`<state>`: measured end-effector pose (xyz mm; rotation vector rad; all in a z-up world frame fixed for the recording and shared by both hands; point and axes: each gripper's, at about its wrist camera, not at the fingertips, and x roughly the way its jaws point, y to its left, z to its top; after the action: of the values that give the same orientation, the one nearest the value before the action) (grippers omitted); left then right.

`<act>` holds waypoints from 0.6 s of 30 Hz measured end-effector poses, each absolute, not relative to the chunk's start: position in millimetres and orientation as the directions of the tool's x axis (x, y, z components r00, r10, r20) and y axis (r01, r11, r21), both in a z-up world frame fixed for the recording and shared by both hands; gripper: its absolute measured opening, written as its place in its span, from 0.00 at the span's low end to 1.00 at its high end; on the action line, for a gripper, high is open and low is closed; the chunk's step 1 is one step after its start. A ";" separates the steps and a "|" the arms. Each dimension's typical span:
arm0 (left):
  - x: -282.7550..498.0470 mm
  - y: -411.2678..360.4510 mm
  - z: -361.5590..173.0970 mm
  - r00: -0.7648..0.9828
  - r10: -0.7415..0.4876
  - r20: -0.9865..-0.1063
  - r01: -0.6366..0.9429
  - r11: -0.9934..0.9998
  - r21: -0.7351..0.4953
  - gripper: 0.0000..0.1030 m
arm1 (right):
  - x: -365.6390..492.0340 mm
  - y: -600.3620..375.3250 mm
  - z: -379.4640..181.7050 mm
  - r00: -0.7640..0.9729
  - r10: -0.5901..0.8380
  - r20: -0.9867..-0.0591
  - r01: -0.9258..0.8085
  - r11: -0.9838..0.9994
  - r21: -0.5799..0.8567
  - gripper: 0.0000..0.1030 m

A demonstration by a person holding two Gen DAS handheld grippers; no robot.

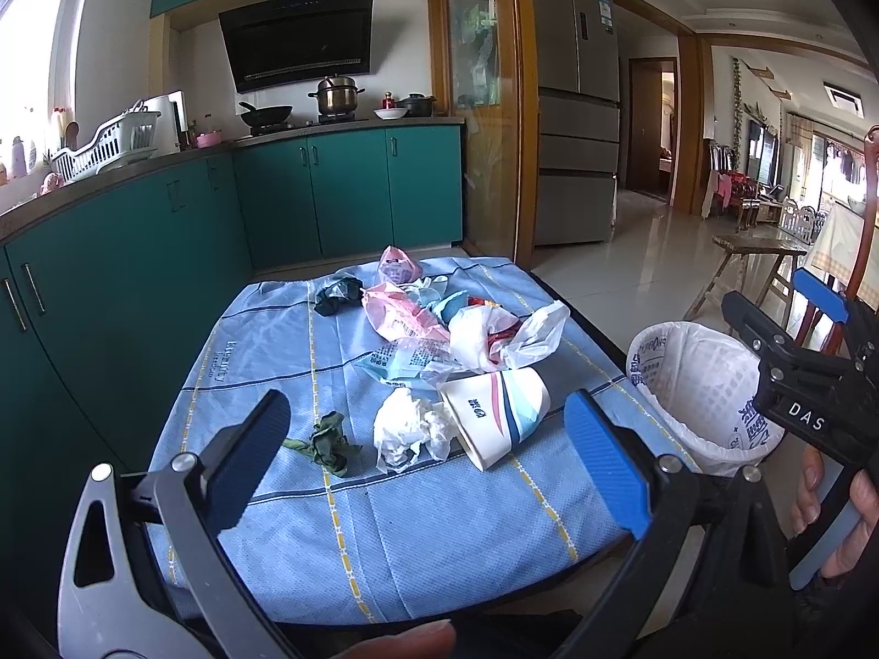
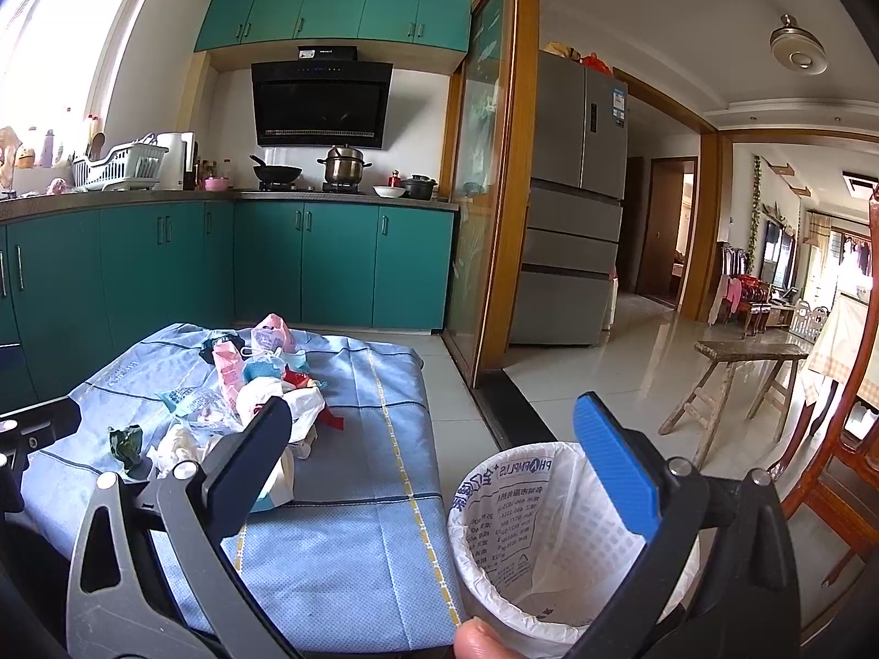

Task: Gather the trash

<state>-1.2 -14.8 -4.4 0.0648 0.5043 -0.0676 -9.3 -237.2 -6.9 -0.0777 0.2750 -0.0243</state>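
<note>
A pile of trash lies on a blue cloth-covered table (image 1: 384, 538): a paper cup (image 1: 497, 409) on its side, a crumpled white tissue (image 1: 409, 428), a green leaf scrap (image 1: 327, 445), pink wrappers (image 1: 401, 318) and a white plastic bag (image 1: 511, 338). My left gripper (image 1: 434, 456) is open and empty, just short of the tissue and cup. A white bin (image 2: 549, 543) with a printed liner stands on the floor right of the table. My right gripper (image 2: 445, 472) is open and empty above the bin's near rim; it also shows in the left wrist view (image 1: 791, 340).
Teal kitchen cabinets (image 1: 137, 285) run along the left and back. A wooden stool (image 2: 736, 379) stands on the tiled floor to the right, with a wooden chair (image 2: 840, 467) at the far right. A fridge (image 2: 571, 197) is behind the glass door frame.
</note>
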 end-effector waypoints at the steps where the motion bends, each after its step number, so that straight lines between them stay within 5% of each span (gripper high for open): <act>1: -1.3 -15.0 -4.5 0.873 -0.049 -0.485 0.081 0.996 0.046 0.97 | -9.0 -237.0 -6.9 0.962 -0.033 -0.271 0.012 0.997 -0.081 0.97; 18: -0.3 -18.6 -8.1 0.869 -0.053 -0.493 0.088 0.995 0.048 0.97 | -8.0 -236.9 -7.6 0.962 -0.034 -0.270 0.012 0.997 -0.081 0.97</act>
<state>-0.3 -18.6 -8.1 0.0697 0.5134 -0.0739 -8.0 -236.9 -7.6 -0.0792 0.2748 -0.0233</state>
